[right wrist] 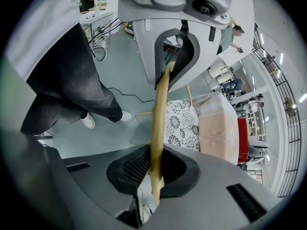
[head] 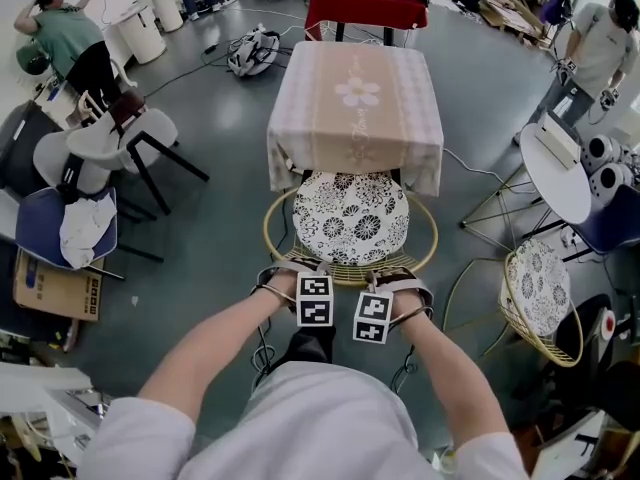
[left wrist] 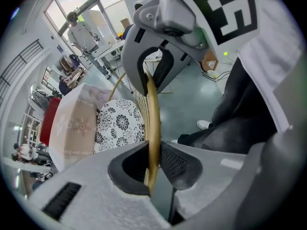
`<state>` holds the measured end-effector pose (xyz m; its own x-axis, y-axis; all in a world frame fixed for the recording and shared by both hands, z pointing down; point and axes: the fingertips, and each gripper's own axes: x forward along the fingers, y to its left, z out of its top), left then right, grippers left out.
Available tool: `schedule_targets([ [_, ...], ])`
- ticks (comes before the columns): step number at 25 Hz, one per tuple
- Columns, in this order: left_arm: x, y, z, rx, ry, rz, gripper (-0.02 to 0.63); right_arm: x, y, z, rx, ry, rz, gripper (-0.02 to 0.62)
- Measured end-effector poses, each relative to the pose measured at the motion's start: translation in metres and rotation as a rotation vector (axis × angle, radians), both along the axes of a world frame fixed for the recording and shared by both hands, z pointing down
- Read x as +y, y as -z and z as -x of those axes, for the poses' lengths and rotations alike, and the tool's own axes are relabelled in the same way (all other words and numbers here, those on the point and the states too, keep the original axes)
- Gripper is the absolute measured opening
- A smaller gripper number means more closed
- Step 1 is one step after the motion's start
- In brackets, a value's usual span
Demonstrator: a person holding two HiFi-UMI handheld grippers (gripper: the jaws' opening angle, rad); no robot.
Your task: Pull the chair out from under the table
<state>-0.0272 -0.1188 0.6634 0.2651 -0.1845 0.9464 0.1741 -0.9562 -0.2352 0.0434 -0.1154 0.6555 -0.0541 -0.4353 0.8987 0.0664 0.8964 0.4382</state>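
Plainly, both grippers are clamped on the chair (head: 421,259), side by side on the near stretch of its golden rattan hoop (head: 433,230). In the left gripper view, the left gripper (left wrist: 152,169) has its two black pads pressed against the hoop from either side, with the rod running straight up between them. The right gripper view shows the same: the right gripper (right wrist: 154,172) is closed on that rod, pads touching it on both sides. From the head view the two marker cubes sit just beside each other at the middle of the hoop's near arc, with the person's forearms reaching down to them. The chair stands in front of the cloth-covered table (head: 355,143). Its floral cushion (head: 350,218) lies almost wholly in the open on the person's side, and only its far edge meets the hanging hem of the cloth. A second rattan chair (head: 535,298) with a like cushion stands well apart at the right, near a white round table (head: 555,173). A red-covered table (head: 365,3) stands beyond.
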Motion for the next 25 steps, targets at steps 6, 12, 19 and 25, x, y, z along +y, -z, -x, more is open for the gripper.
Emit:
schedule_targets([
  [6, 0.018, -0.001, 0.002, -0.002, -0.007, -0.001, 0.057, 0.019, 0.0, 0.002, -0.001, -0.002, 0.001, 0.034],
  [12, 0.035, -0.002, 0.006, -0.007, -0.005, -0.009, 0.057, 0.036, -0.001, 0.006, 0.003, -0.003, 0.0, 0.035],
  [19, 0.049, -0.002, 0.015, -0.029, 0.011, -0.045, 0.057, 0.055, 0.001, 0.015, -0.012, -0.012, -0.001, 0.035],
  [25, 0.069, -0.003, 0.015, -0.034, 0.019, -0.052, 0.055, 0.074, 0.0, 0.015, -0.01, -0.008, -0.001, 0.035],
])
